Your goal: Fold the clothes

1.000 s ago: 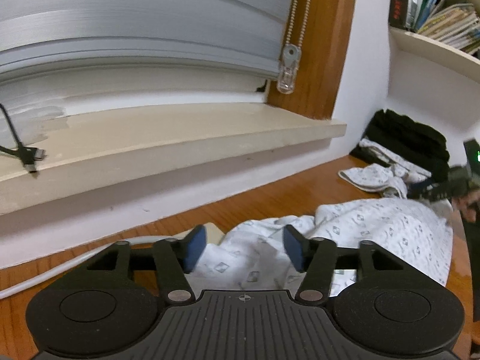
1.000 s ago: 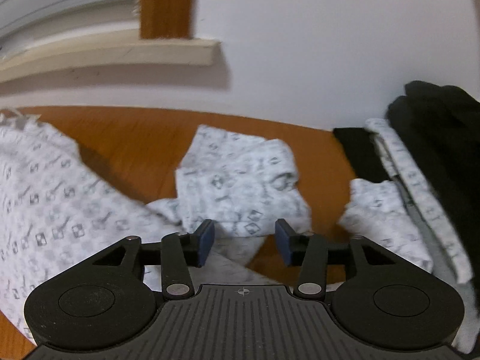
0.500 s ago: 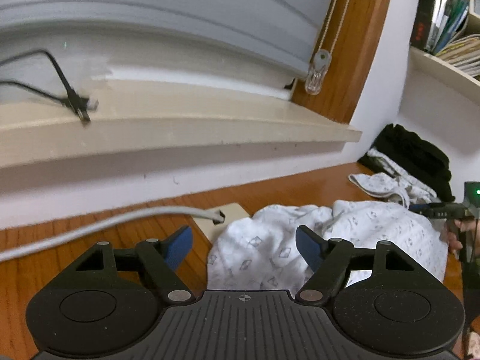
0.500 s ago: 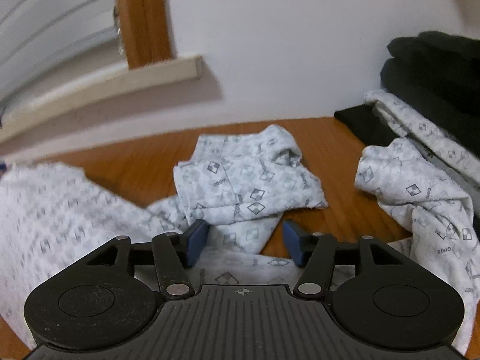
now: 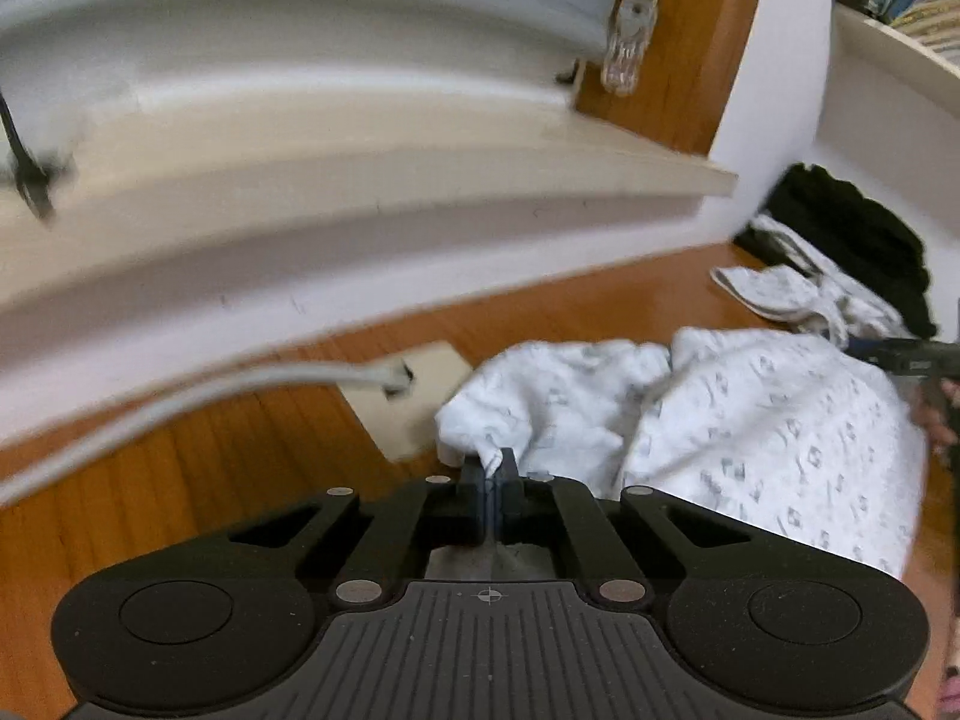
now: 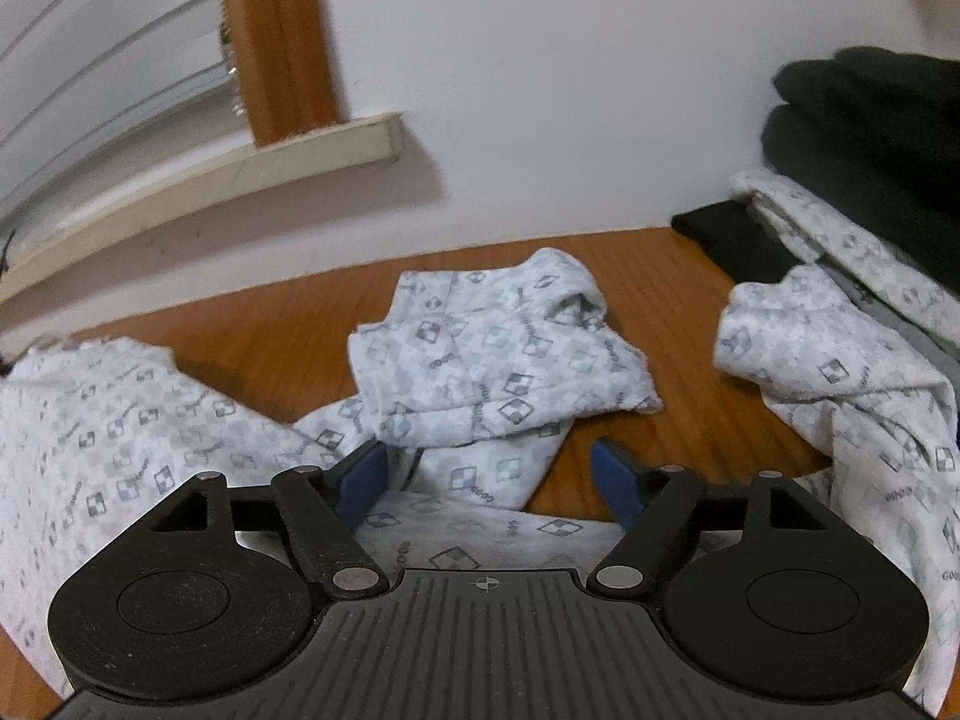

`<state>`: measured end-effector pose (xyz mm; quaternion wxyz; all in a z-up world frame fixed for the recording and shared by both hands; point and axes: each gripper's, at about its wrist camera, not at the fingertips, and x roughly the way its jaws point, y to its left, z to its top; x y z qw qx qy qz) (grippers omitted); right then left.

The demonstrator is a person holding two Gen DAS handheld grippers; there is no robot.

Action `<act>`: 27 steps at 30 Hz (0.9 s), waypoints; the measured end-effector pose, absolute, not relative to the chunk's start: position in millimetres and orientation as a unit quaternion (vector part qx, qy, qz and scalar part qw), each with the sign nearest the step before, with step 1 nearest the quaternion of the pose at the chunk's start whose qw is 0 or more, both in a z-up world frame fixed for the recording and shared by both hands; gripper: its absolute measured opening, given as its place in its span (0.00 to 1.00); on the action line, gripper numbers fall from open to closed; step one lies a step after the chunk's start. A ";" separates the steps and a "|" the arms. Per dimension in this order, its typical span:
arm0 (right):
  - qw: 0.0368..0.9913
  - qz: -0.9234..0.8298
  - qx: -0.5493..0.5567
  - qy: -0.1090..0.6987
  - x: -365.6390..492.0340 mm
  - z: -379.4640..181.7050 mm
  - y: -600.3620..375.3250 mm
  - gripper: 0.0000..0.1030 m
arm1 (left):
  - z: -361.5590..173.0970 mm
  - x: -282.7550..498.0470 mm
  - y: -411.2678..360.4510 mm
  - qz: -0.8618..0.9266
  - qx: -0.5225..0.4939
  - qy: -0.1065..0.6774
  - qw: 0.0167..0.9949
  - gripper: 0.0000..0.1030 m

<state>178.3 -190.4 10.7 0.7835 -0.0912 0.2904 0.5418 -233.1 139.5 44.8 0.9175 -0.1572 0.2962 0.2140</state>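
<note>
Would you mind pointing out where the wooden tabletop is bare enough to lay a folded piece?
Bare wood shows between the white patterned garment and the wall, and left of the beige plate under the grey cable. The right side by the black clothes pile is crowded.

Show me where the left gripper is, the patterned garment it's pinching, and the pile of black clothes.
left gripper (image 5: 492,471): left wrist view, where its closed fingertips meet.
patterned garment (image 5: 774,420): left wrist view, on the broad bunched body.
black clothes (image 6: 870,138): right wrist view, on the pile's front, by the wall.
</note>
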 end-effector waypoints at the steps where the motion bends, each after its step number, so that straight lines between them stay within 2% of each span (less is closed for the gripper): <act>1: 0.788 0.537 -0.082 0.290 179.7 11.3 -192.8 0.71 | 54.4 -239.8 135.5 0.236 -0.143 0.281 0.919 0.02; 7: 0.804 0.523 -0.042 0.280 184.4 14.6 -205.8 0.71 | 139.2 -327.3 134.3 0.345 -0.114 0.181 0.914 0.02; 10: 0.804 0.520 -0.027 0.286 187.7 14.4 -207.7 0.71 | 163.0 -352.7 125.5 0.363 -0.091 0.183 0.909 0.02; 14: 0.802 0.518 -0.019 0.297 190.6 13.2 -206.4 0.71 | 158.8 -358.1 121.8 0.355 -0.101 0.206 0.906 0.05; 17: 0.797 0.520 -0.021 0.307 192.2 11.3 -203.4 0.71 | 139.5 -357.5 118.8 0.360 -0.102 0.231 0.898 0.24; 19: 0.797 0.520 -0.024 0.308 191.4 10.7 -202.3 0.71 | 124.1 -362.7 114.4 0.364 -0.103 0.243 0.893 0.48; 20: 0.796 0.519 -0.026 0.309 191.0 10.4 -201.7 0.71 | 118.3 -365.3 113.3 0.364 -0.105 0.244 0.893 0.50; 24: 0.796 0.519 -0.034 0.310 189.3 9.5 -199.2 0.71 | 89.1 -378.8 108.1 0.363 -0.122 0.253 0.888 0.70; 27: 0.797 0.518 -0.044 0.307 187.7 9.3 -197.6 0.72 | 69.1 -391.6 105.5 0.360 -0.136 0.253 0.888 0.72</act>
